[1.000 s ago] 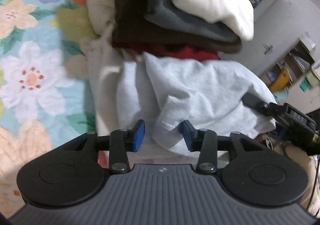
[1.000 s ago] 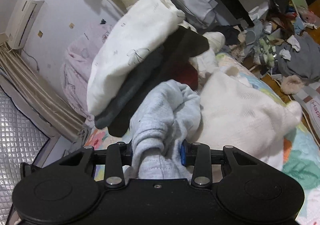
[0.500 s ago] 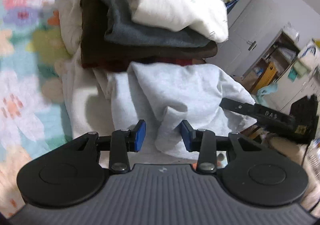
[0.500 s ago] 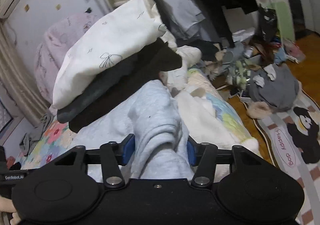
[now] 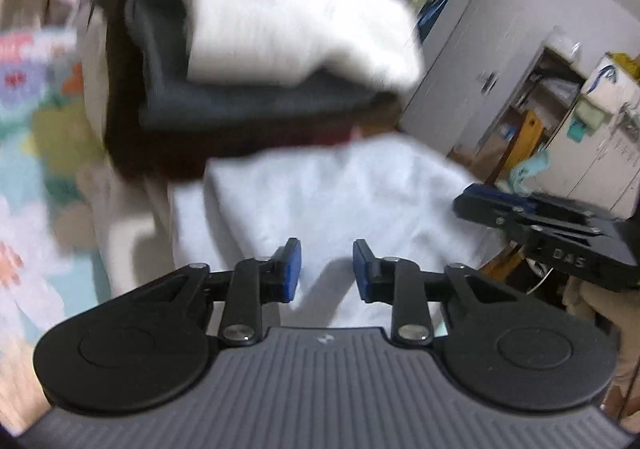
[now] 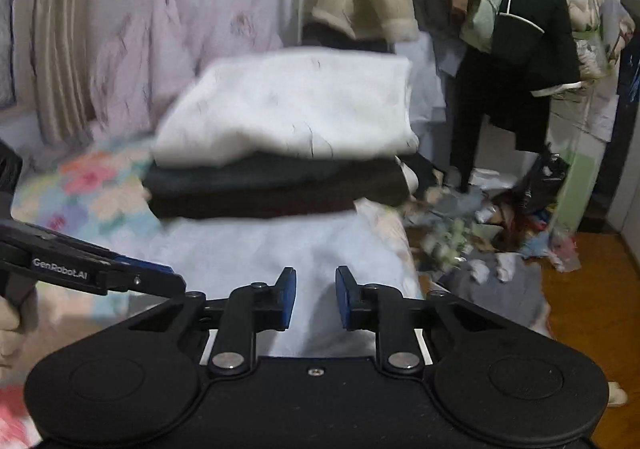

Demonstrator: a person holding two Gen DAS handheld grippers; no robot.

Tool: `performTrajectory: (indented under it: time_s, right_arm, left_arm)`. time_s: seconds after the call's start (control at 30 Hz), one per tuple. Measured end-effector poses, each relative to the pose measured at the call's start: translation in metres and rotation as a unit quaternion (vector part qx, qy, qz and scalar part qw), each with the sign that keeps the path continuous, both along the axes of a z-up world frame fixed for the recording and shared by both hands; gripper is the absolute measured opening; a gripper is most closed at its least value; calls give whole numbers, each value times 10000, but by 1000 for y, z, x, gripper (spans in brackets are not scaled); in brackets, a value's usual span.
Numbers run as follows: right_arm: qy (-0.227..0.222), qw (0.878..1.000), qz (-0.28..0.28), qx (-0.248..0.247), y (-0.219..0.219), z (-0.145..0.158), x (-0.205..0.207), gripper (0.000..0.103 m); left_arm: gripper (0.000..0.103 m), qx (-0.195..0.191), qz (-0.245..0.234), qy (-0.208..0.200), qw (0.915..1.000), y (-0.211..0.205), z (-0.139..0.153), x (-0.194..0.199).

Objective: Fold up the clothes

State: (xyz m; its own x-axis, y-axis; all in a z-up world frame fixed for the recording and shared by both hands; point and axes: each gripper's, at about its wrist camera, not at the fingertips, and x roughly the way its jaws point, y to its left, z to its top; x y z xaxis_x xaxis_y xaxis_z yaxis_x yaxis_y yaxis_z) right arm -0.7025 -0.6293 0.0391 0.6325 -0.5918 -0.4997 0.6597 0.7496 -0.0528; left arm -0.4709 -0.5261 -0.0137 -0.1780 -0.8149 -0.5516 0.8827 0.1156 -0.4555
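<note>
— Over on the left wrist view, what do you see?

— Blur, mostly, but the left hand-held gripper hangs above a pale grey garment spread on the bed. Its blue pads stand a little apart and are closing; no cloth sits between them, only the garment lying below. Just behind the garment rises a stack of folded clothes: a white piece on top, dark grey under it, then something brown-black. A floral bedspread shows at the left. The right hand-held gripper comes in from the right edge, over the garment's far side, side-on.

— And from the right wrist?

— Same bed, seen from the other side. The right hand-held gripper hovers over the pale grey garment, jaws closing with a narrow gap, nothing pinched in it. The stack of folded clothes sits just beyond the garment, white on top. The left hand-held gripper reaches in from the left, low over the cloth. Jackets hang on a rack behind, and loose clothes litter the wooden floor at the right.
</note>
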Motion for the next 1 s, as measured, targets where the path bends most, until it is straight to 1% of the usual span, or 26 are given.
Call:
performTrajectory:
  time_s: [0.03, 0.1, 0.2, 0.23, 0.33, 0.4, 0.47, 0.5, 0.53, 0.6, 0.67, 0.7, 0.77, 0.83, 0.87, 0.97, 1.0]
  right_arm:
    - [85, 9999, -71, -39, -1, -5, 1, 20]
    - [268, 9995, -188, -18, -3, -14, 1, 20]
    - [696, 9970, -194, -282, 2, -29, 5, 20]
    - [731, 9966, -222, -309, 1, -37, 5, 21]
    - [500, 9982, -336, -44, -8, -50, 5, 23]
    - [461, 9983, -339, 58, -10, -49, 4, 24]
    - [463, 9982, -343, 157, -9, -42, 4, 26]
    - [456, 9982, -340, 214, -7, -38, 4, 35]
    - [440, 9981, -307, 297, -2, -33, 4, 49]
    - [399, 9982, -242, 375, 10, -29, 2, 66]
    - [481, 9981, -256, 300, 24, -30, 3, 66]
    - [579, 9976, -267, 269, 31, -31, 4, 66]
    - [631, 9972, -343, 227, 42, -32, 3, 66]
    - [506, 9973, -347, 404, 53, -29, -3, 66]
    - [444, 9972, -348, 493, 59, -27, -6, 66]
    - [334, 9971, -328, 606, 75, -15, -16, 67]
    - [350, 9969, -331, 615, 81, -11, -17, 67]
  left_arm:
    - [24, 34, 29, 106, 9999, -1, -7, 2]
    - [20, 61, 32, 133, 9999, -3, -10, 5]
    - [20, 151, -42, -54, 9999, -6, -5, 1]
    - [20, 192, -56, -110, 9997, -7, -5, -1]
    - [20, 293, -30, -212, 9993, -7, -2, -4]
    - [20, 356, 18, -321, 9988, -5, 1, -7]
    - [21, 431, 133, -474, 9979, 3, 7, -10]
    - [28, 446, 155, -515, 9976, 7, 11, -12]
    - [39, 492, 203, -606, 9967, 14, 15, -15]
    - [52, 552, 293, -837, 9945, 27, 22, -21]
    - [52, 536, 284, -931, 9938, 38, 25, -25]
    - [53, 539, 281, -961, 9935, 45, 27, -27]
    - [57, 542, 279, -958, 9935, 57, 29, -30]
    - [62, 526, 291, -892, 9942, 71, 30, -31]
    - [63, 520, 345, -999, 9930, 75, 31, -34]
    - [76, 476, 476, -1380, 9881, 88, 35, -46]
    - [84, 434, 480, -1511, 9864, 94, 38, -50]
